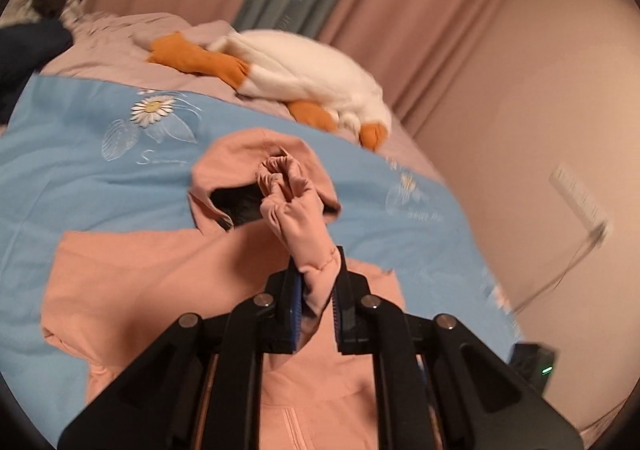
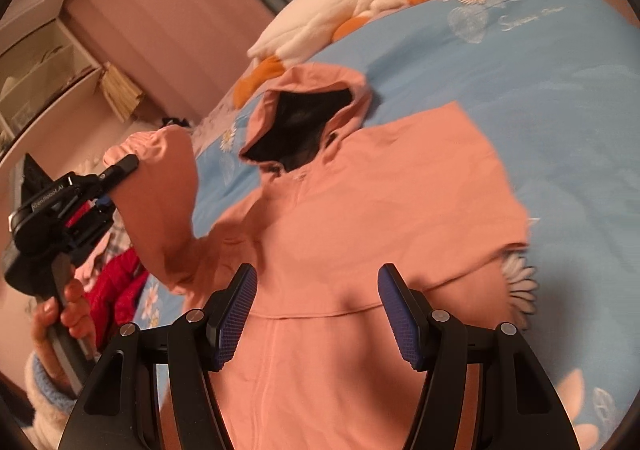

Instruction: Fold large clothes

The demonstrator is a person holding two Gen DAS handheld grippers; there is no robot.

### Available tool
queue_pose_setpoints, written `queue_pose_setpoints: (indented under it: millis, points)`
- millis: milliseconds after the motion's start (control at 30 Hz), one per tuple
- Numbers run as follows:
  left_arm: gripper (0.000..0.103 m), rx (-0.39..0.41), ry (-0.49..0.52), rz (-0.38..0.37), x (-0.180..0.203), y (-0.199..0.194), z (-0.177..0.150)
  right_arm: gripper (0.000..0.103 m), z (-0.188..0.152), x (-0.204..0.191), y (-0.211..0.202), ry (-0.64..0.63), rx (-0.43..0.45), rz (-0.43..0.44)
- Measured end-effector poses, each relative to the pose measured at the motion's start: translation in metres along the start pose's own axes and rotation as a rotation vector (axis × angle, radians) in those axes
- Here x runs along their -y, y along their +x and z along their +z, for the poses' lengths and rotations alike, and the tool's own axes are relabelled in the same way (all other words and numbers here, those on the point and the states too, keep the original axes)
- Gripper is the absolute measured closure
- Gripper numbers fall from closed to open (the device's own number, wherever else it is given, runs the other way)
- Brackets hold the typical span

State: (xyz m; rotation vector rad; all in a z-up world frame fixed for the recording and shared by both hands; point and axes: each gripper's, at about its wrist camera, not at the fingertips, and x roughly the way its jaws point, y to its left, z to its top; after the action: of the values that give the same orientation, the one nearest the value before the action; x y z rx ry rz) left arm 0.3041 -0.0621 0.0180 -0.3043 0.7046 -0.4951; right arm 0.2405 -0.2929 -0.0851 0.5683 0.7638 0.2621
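Pinching sleeve (image 1: 304,210), left fingers (image 1: 294,306); right fingers (image 2: 394,306) wide.

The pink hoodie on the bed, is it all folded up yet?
Not yet. The pink hoodie lies spread on the blue sheet, hood open, while the left gripper lifts one sleeve by its cuff.

hoodie (image 2: 360,210): soft matt pink cloth between my fingers
my pads (image 2: 400,314): blue, ribbed rubbery
bedspread (image 1: 80,170): smooth blue cloth
goose toy (image 1: 312,66): white plush
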Motion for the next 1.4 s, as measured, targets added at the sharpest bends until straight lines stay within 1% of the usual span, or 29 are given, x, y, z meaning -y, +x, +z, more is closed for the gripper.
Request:
queue_pose_setpoints:
  millis: [33, 100, 167, 200, 233, 300, 333, 400, 500, 533, 600, 633, 700, 767, 800, 833, 867, 900, 967, 1033, 1100, 1200, 1333, 1400]
  points:
    - [0.092, -0.025, 0.018, 0.006, 0.006, 0.008, -0.006, 0.040, 0.001, 0.003, -0.004, 0.001, 0.009, -0.016]
    - [0.092, -0.100, 0.050, 0.023, 0.017, 0.034, -0.022, 0.040, 0.002, 0.009, -0.010, 0.009, 0.020, -0.031]
    - [0.091, -0.166, 0.065, 0.019, 0.023, 0.057, -0.041, 0.040, 0.003, 0.015, -0.014, 0.021, 0.028, -0.038]
    - [0.091, -0.196, 0.080, 0.034, 0.026, 0.068, -0.050, 0.040, 0.004, 0.017, -0.015, 0.026, 0.031, -0.044]
    - [0.091, -0.212, 0.084, 0.042, 0.028, 0.075, -0.057, 0.040, 0.003, 0.019, -0.017, 0.028, 0.033, -0.049]
    - [0.091, -0.248, 0.072, 0.030, 0.032, 0.091, -0.070, 0.040, 0.003, 0.024, -0.020, 0.033, 0.038, -0.055]
    - [0.091, -0.250, 0.071, 0.029, 0.035, 0.094, -0.072, 0.040, 0.004, 0.026, -0.021, 0.036, 0.039, -0.059]
    - [0.091, -0.242, 0.074, -0.003, 0.042, 0.093, -0.073, 0.040, 0.004, 0.029, -0.022, 0.041, 0.042, -0.069]
    - [0.091, -0.185, 0.126, -0.033, 0.060, 0.085, -0.064, 0.040, 0.004, 0.035, -0.028, 0.060, 0.062, -0.076]
    - [0.091, -0.180, 0.150, -0.023, 0.067, 0.084, -0.065, 0.040, 0.004, 0.036, -0.031, 0.064, 0.071, -0.075]
    - [0.090, -0.203, 0.175, 0.011, 0.073, 0.092, -0.065, 0.040, 0.005, 0.040, -0.034, 0.070, 0.078, -0.079]
    - [0.089, -0.243, 0.176, 0.024, 0.071, 0.099, -0.069, 0.040, 0.005, 0.041, -0.034, 0.072, 0.078, -0.081]
    - [0.088, -0.366, 0.159, 0.034, 0.063, 0.119, -0.082, 0.040, 0.004, 0.043, -0.034, 0.077, 0.069, -0.087]
    - [0.085, -0.444, 0.131, 0.009, 0.055, 0.130, -0.095, 0.040, 0.004, 0.043, -0.032, 0.076, 0.060, -0.089]
    - [0.077, -0.463, 0.118, -0.009, 0.052, 0.132, -0.100, 0.040, 0.004, 0.043, -0.032, 0.074, 0.060, -0.090]
    - [0.056, -0.481, 0.109, -0.033, 0.051, 0.132, -0.104, 0.040, 0.004, 0.041, -0.031, 0.071, 0.058, -0.097]
    - [0.042, -0.493, 0.115, -0.055, 0.053, 0.131, -0.107, 0.039, 0.005, 0.041, -0.031, 0.068, 0.058, -0.100]
    - [0.024, -0.491, 0.134, -0.069, 0.057, 0.127, -0.108, 0.039, 0.006, 0.039, -0.029, 0.062, 0.055, -0.105]
    - [0.023, -0.460, 0.162, -0.092, 0.063, 0.112, -0.107, 0.037, 0.007, 0.035, -0.028, 0.047, 0.056, -0.111]
    - [0.023, -0.452, 0.154, -0.123, 0.060, 0.098, -0.104, 0.035, 0.009, 0.032, -0.028, 0.037, 0.059, -0.118]
    - [0.023, -0.417, 0.102, -0.155, 0.042, 0.076, -0.100, 0.033, 0.011, 0.031, -0.026, 0.037, 0.064, -0.110]
    - [0.023, -0.367, -0.019, -0.166, -0.003, 0.046, -0.092, 0.033, 0.010, 0.033, -0.017, 0.039, 0.035, -0.126]
    - [0.022, -0.290, -0.240, -0.139, -0.086, 0.004, -0.089, 0.033, 0.005, 0.034, 0.002, 0.026, -0.031, -0.145]
    - [0.022, -0.272, -0.367, -0.150, -0.122, -0.008, -0.095, 0.033, 0.004, 0.034, 0.014, 0.011, -0.051, -0.180]
